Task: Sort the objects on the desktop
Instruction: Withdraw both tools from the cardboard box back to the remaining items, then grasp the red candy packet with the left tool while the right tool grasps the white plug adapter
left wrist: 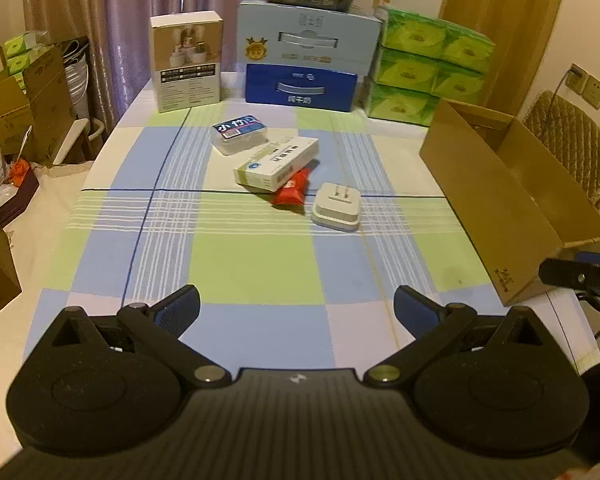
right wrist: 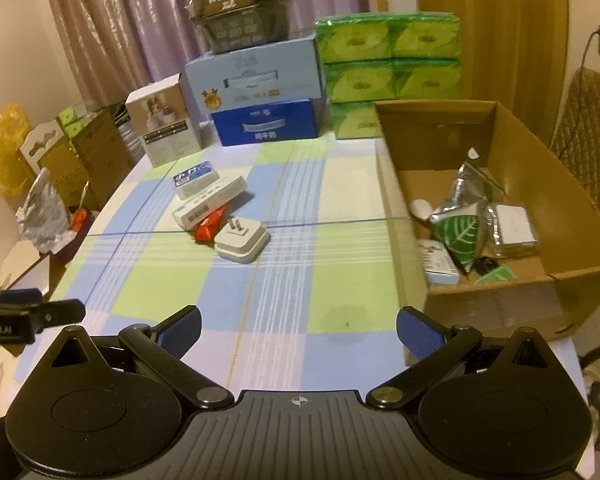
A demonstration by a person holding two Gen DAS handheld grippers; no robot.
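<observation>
four items remain mid-tabletop [left wrist: 260, 264]: clear case [left wrist: 240, 133], white carton [left wrist: 277, 164], red packet [left wrist: 293, 189], plug adapter [left wrist: 337, 206]. cardboard box [right wrist: 540, 184] at right holds sorted goods. left claw [left wrist: 296, 307] and right claw [right wrist: 299, 330] both gape wide, empty. next pick is pending; the adapter lies nearest.

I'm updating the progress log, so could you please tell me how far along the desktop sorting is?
Partly done: the cardboard box already holds several items, including a green leaf-print packet. Nothing is in hand; the left gripper and right gripper are both open and empty. Still left on the table: the white plug adapter, red packet, white carton and blue-labelled case.
</observation>
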